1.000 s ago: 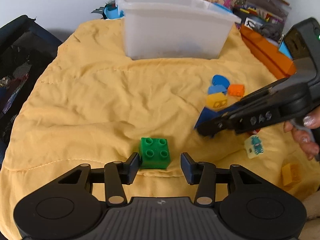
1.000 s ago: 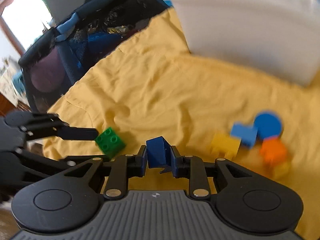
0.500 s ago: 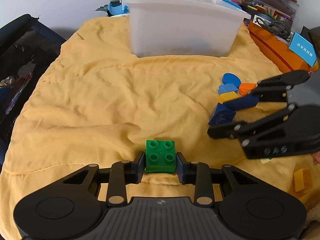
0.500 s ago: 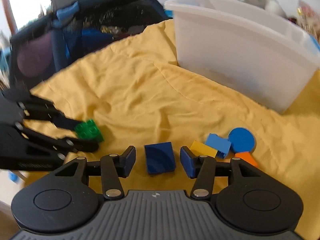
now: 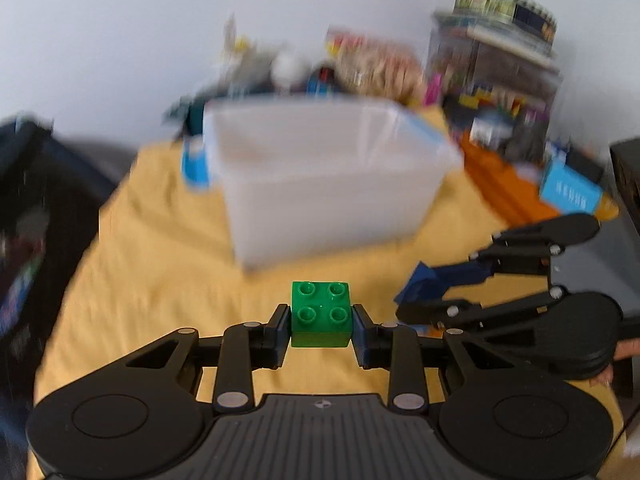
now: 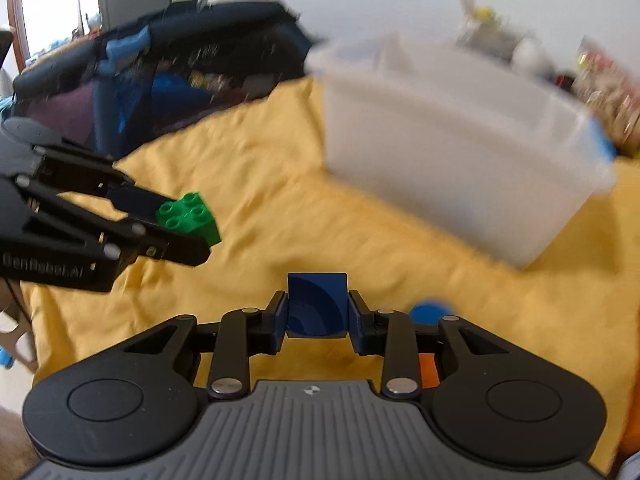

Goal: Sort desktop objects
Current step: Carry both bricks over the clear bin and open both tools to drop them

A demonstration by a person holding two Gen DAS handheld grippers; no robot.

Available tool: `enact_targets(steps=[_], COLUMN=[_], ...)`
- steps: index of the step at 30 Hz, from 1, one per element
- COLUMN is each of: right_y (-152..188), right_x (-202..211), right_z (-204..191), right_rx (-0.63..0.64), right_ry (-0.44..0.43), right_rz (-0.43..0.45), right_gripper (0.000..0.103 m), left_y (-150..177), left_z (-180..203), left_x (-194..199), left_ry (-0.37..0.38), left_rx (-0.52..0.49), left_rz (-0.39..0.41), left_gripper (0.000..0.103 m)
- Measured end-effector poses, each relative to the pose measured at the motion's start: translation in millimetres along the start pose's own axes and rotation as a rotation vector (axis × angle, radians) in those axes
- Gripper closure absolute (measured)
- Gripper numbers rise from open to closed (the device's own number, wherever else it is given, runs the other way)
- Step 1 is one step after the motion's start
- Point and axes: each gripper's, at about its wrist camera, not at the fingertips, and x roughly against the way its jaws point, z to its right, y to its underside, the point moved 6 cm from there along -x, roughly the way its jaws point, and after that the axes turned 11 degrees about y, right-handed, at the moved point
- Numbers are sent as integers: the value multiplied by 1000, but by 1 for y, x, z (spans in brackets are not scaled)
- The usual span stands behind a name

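Two grippers tilted down over yellow cloth (image 5: 160,280), left gripper (image 5: 321,322) fingers grasping green brick (image 5: 321,314), right gripper (image 6: 317,314) fingers just closed on blue block (image 6: 317,306)

The left gripper (image 5: 321,316) is sitting at the bottom centre of its own view, both pads pressing the sides of a green block (image 5: 321,313), fingers angling downward. In the right wrist view it is reaching in from the left edge. The right gripper (image 6: 317,310) is filling the lower centre of its frame, its jaws having just been closing and now clamping a dark blue block (image 6: 317,306). At the right edge of the left view, fingertips (image 5: 624,350) are showing behind it.
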Motion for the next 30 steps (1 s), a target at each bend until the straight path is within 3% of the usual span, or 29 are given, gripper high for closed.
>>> enact_targets(steps=[6, 10, 12, 16, 19, 23, 26, 30], right_y=[-63, -107, -126, -137, -132, -121, -118, -114], right_x=[27, 29, 21, -13, -38, -51, -32, -9], right_z=[43, 78, 95, 129, 144, 145, 140, 129], right_rx=[-83, -126, -192, -296, -295, -276, -279, -233], right_ry=[46, 116, 125, 176, 228, 270, 239, 214], right_rz=[147, 228, 241, 160, 98, 59, 106, 159], right_gripper=[69, 69, 68, 68, 67, 59, 58, 58], left_y=[-89, -136, -148, -143, -128, -114, -104, -72], left_z=[-1, -15, -26, -40, -43, -38, -30, -1], left_x=[-1, -18, -38, -81, -102, -90, -72, -43], left_ry=[-19, -24, -17, -65, -88, -64, -51, -47], left_rx=[-91, -19, 41, 44, 45, 68, 73, -1], left_rz=[125, 167, 152, 67, -21, -5, 25, 55], left_gripper=[68, 68, 68, 67, 61, 52, 51, 51])
